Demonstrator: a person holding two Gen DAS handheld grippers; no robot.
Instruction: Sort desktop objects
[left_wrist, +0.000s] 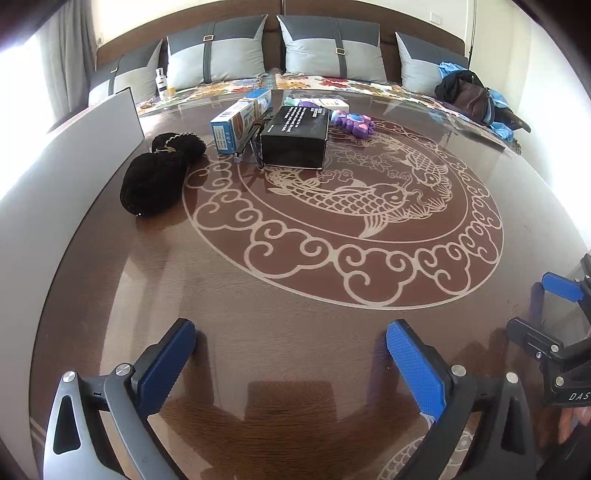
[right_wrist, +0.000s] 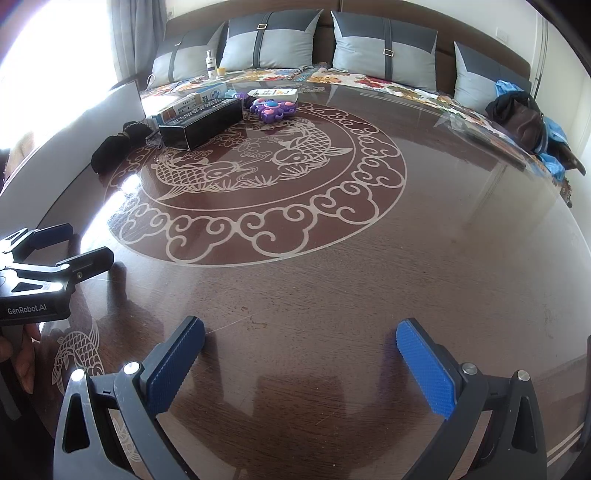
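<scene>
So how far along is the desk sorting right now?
Nothing looks sorted yet. The left gripper and right gripper are both open and empty. The black box, blue-and-white carton, purple toy and black fuzzy bundle sit clustered, all left.

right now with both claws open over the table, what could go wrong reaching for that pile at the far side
1. The black box, blue and white box and purple toy sit tightly together, so grabbing one may shove the others.
2. The black fuzzy bundle lies beside the grey board; a claw could bump it.
3. The left claw and right claw are close and could collide.
</scene>
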